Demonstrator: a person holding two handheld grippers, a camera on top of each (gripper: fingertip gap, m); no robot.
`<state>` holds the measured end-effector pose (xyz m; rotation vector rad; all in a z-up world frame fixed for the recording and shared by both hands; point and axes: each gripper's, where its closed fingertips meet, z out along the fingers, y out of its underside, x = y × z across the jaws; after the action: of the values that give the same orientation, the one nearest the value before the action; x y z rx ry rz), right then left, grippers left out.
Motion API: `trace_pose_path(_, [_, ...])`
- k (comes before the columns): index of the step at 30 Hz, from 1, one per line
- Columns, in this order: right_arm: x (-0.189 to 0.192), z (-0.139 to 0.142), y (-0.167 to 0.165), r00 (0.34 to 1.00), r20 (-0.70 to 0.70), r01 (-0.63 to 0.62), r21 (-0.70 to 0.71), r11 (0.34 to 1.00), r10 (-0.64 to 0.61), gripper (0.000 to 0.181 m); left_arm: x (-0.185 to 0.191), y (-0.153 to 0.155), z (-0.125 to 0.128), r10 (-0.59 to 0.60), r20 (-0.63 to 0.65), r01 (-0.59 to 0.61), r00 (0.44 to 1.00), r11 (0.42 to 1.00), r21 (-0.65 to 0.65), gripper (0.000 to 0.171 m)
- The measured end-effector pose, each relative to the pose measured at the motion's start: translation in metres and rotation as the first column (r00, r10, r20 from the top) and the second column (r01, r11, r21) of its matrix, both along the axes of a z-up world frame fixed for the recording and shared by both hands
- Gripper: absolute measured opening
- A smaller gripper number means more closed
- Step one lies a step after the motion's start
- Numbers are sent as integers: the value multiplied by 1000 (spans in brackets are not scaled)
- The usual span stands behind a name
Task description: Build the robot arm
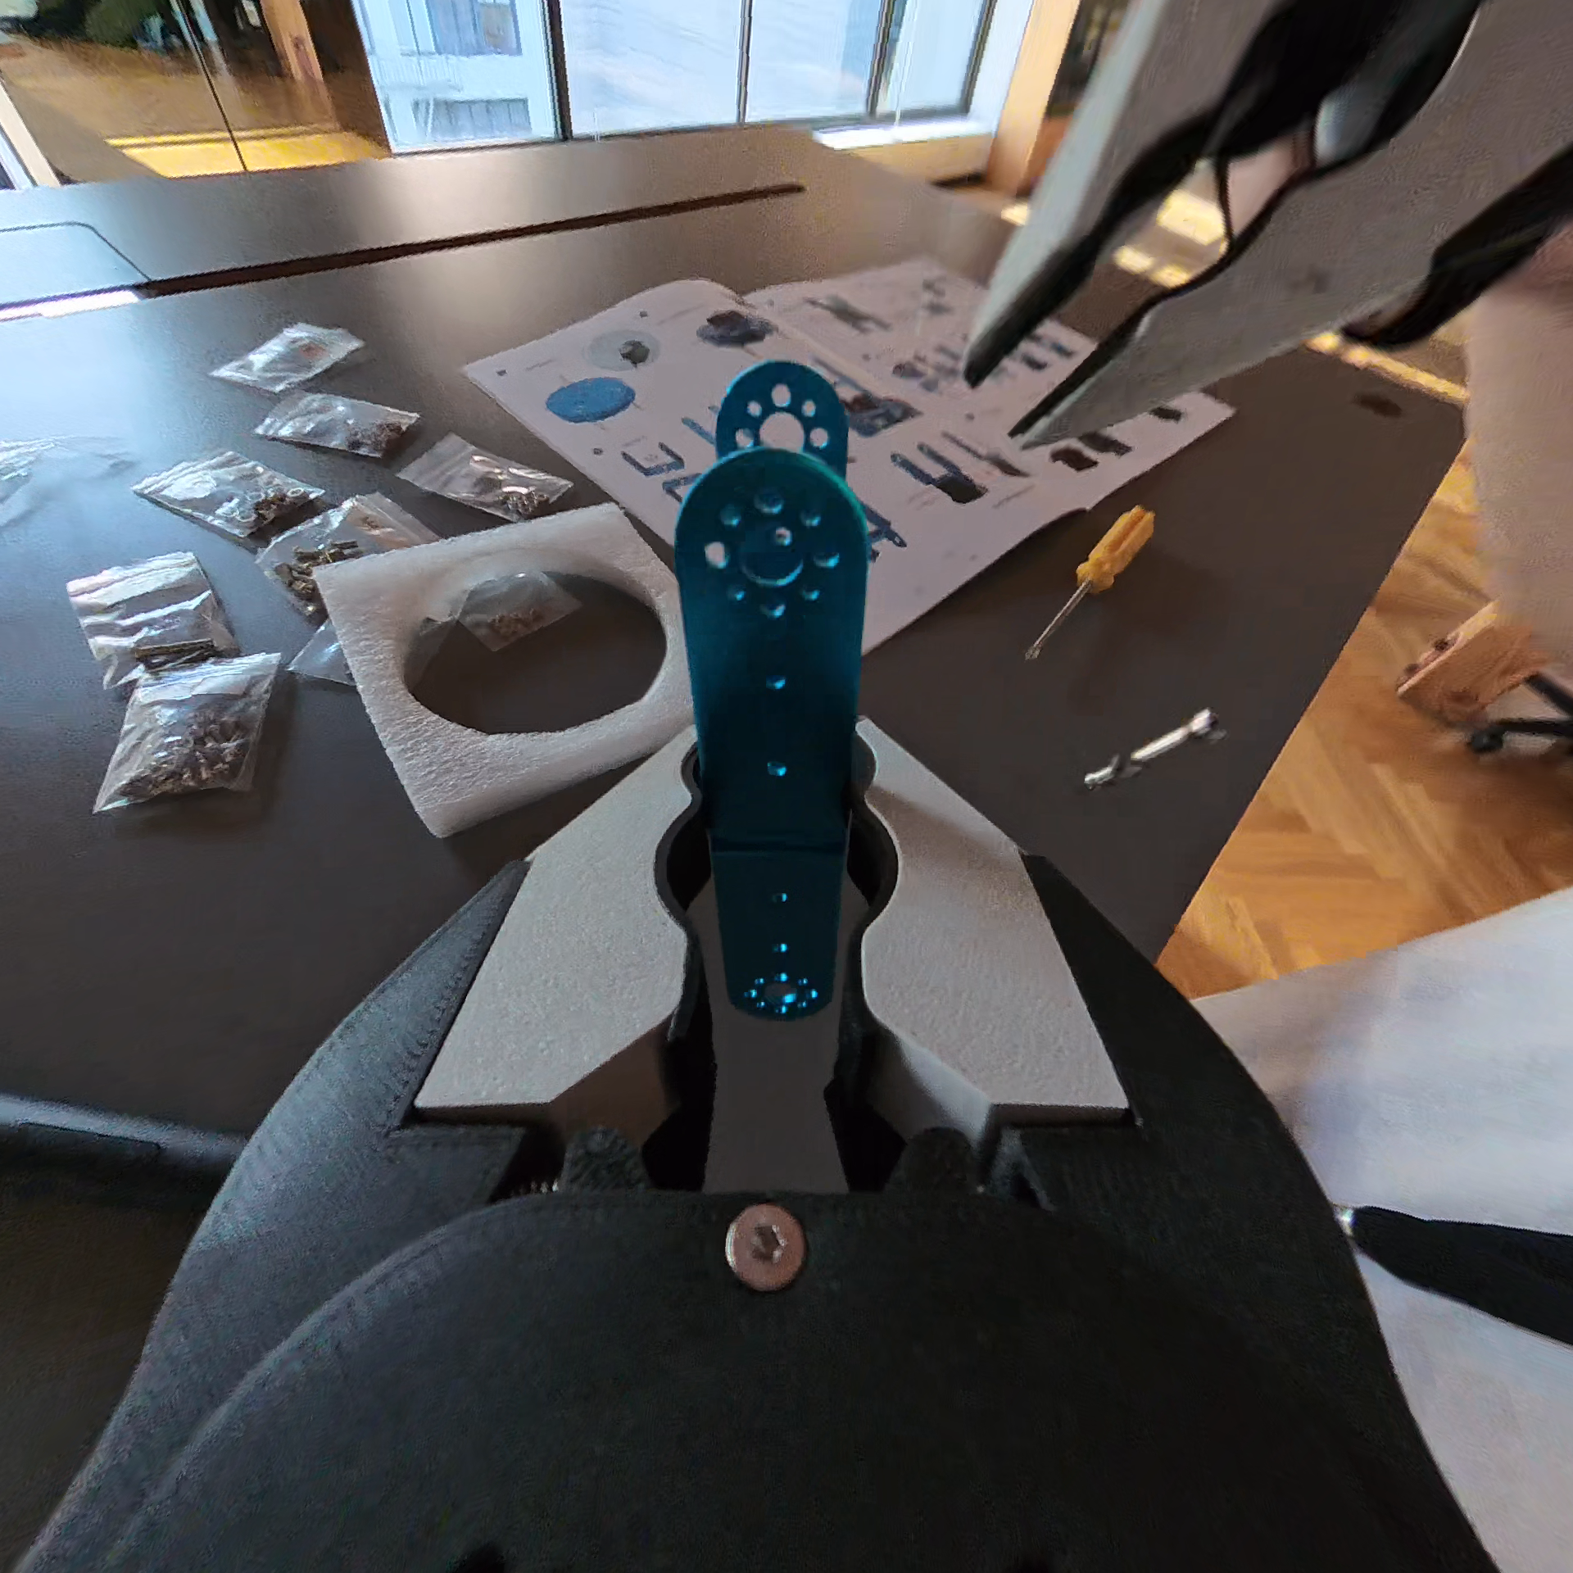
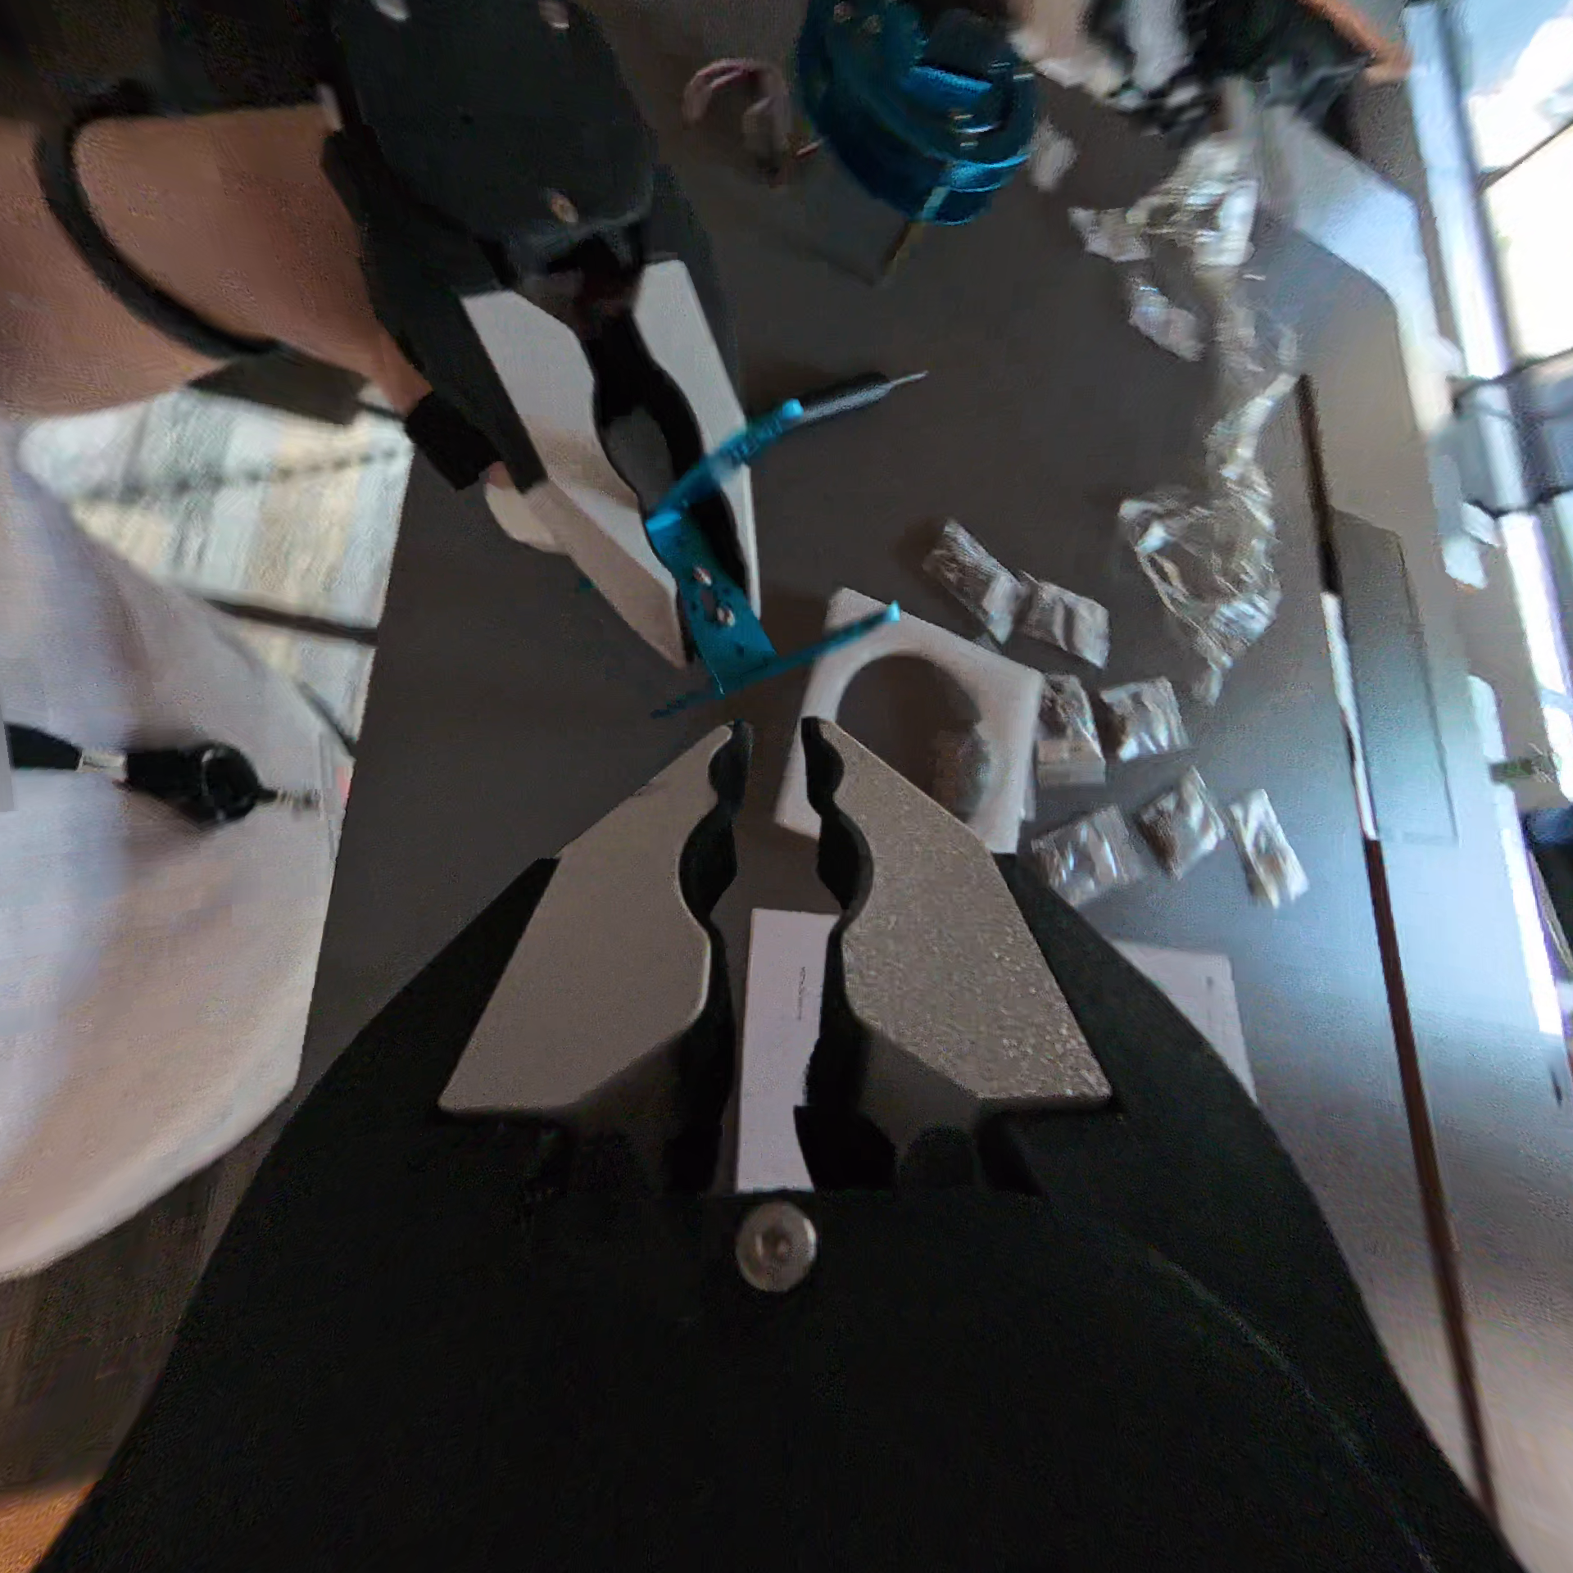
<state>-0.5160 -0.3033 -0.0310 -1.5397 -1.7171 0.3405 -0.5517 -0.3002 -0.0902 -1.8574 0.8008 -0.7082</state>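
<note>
My left gripper (image 1: 779, 757) is shut on a blue U-shaped metal bracket (image 1: 770, 613) drilled with holes. The bracket stands up between the fingers, above a dark table (image 1: 255, 894). My right gripper (image 1: 1000, 404) hangs at the upper right over a printed sheet (image 1: 851, 511), its jaws slightly apart and empty. In the right wrist view, the right gripper (image 2: 775, 732) is narrowly open with nothing between its fingers. It points at the bracket (image 2: 732, 647), which sits just beyond its tips in the left gripper (image 2: 719, 626).
A white foam square (image 1: 511, 681) with a round hole lies behind the bracket. Several small bags of screws (image 1: 196, 732) lie to its left. A yellow screwdriver (image 1: 1098, 570) and a small metal tool (image 1: 1153, 749) lie near the table's right edge. A blue assembly (image 2: 911, 111) sits farther off. About 8 cm separates my left fingertips from my right.
</note>
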Motion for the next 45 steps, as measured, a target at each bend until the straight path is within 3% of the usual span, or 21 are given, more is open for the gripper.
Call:
trace_pose_path(2, [32,-6,-12,981,-143,124,-65,990,-132,10,-5,3,6,18,56,-17,998,1000,-16,27])
trace_pose_path(4, [68,-30,-54,975,-140,136,-246,960,-174,15,-10,6,7,41,55,-41,998,999,-19,27])
trace_pose_path(5, [73,-42,-81,973,-196,57,-305,951,-121,25,-12,7,8,48,53,-47,997,999,-16,27])
trace_pose_path(6, [76,-58,-97,964,-251,8,-284,959,-82,17,-12,6,7,47,53,-46,997,999,-16,27])
trace_pose_path(8, [107,-120,-77,974,23,227,-134,965,-226,20,-10,4,8,38,64,-36,997,999,-29,27])
trace_pose_path(11, [90,-111,-76,964,-148,184,-225,957,-220,12,-1,2,16,17,66,-15,998,1000,-19,27])
trace_pose_path(16, [98,-105,-67,974,-90,170,-306,937,-207,21,13,1,25,-13,45,13,999,1000,1,26])
trace_pose_path(20, [86,-93,-78,997,65,-32,-257,966,50,24,13,0,23,-7,48,8,999,1000,-12,26])
trace_pose_path(22, [78,-96,-83,943,220,-215,-172,961,250,24,10,-2,20,-2,48,3,999,1000,-22,27])
trace_pose_path(24, [79,-106,-85,825,382,-380,-171,909,416,21,5,-5,17,8,47,-6,999,999,-34,27])
trace_pose_path(27, [75,-115,-85,680,505,-447,-288,847,531,17,-3,-10,16,32,47,-30,998,999,-42,27])
trace_pose_path(30, [78,-129,-77,536,636,-481,-311,820,556,21,-9,-16,17,59,41,-58,997,997,-43,27])
trace_pose_path(32, [70,-132,-80,535,623,-482,-329,812,571,7,-11,-18,17,81,36,-80,996,996,-41,26])
trace_pose_path(34, [70,-132,-78,563,620,-430,-346,834,547,7,-8,-20,18,102,28,-102,994,994,-27,26])
trace_pose_path(36, [66,-125,-70,676,523,-413,-314,855,519,7,0,-19,21,121,33,-121,992,993,3,27])
trace_pose_path(38, [54,-95,-69,848,211,-397,-355,847,486,6,8,-20,20,137,30,-138,990,990,23,27])
trace_pose_path(39, [46,-72,-61,914,22,-368,-375,851,406,6,11,-19,19,142,21,-143,990,989,43,27])
trace_pose_path(40, [39,-46,-49,939,-171,-343,-376,860,300,6,14,-17,19,147,14,-148,989,987,70,27])
trace_pose_path(41, [35,-17,-35,917,-360,-308,-365,878,172,6,19,-14,18,141,10,-141,990,986,90,27])
trace_pose_path(43, [38,35,-14,759,-646,-262,-417,870,-81,6,31,-12,19,86,23,-88,996,986,143,26])
trace_pose_path(45, [42,63,-12,601,-767,-277,-463,842,-224,5,41,-13,19,20,45,-29,999,979,201,26])
